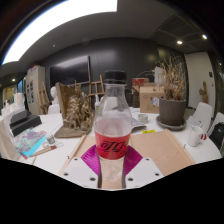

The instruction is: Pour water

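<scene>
A clear plastic bottle [112, 125] with a black cap and a red label stands upright between my gripper's fingers, filling the middle of the gripper view. Both magenta pads [90, 158] press against its lower body from left and right. My gripper [112, 165] is shut on the bottle. The bottle's base is hidden below the fingers. No cup or glass shows in this view.
A white table [60, 160] lies beneath, with a wooden board [165, 150] to the right. A potted dried plant [172, 105] stands at the back right, a brown paper bag [72, 112] at the back left, papers and small items [30, 140] at the left.
</scene>
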The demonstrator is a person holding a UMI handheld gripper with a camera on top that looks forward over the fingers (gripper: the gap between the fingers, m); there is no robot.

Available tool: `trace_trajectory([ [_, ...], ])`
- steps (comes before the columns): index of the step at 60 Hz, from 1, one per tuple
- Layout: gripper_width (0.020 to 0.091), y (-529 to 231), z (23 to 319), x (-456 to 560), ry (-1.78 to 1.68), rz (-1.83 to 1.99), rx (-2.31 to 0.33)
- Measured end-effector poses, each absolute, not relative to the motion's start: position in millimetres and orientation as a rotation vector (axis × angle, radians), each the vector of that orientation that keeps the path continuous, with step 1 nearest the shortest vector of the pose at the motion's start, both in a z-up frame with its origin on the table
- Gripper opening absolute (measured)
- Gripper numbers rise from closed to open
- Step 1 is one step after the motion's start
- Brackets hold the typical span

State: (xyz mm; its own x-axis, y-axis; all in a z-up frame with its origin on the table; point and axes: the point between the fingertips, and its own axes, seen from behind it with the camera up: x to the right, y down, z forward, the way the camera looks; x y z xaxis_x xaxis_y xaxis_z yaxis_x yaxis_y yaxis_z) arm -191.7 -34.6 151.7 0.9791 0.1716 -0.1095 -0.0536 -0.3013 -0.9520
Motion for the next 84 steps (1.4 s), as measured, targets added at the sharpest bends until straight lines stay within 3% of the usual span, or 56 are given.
trace_trajectory([
  [14, 0.0255, 18.1, 260.0, -133.8, 0.196, 0.601, -1.731],
  [22, 0.0254, 51.1, 295.1, -79.1, 0.487, 0.939, -1.649],
  [32, 0.0252, 96.8, 289.2, 4.9, 0.844, 1.253, -1.522],
  [46, 0.0256, 131.6, 241.1, 64.8, 1.264, 1.618, -1.33],
  [65, 0.0255, 143.3, 201.4, 91.2, 1.53, 1.841, -1.149],
  [76, 0.0256, 141.6, 204.7, 92.7, 1.481, 1.823, -1.223],
  [84, 0.0253, 137.8, 227.2, 89.0, 1.307, 1.744, -1.37],
])
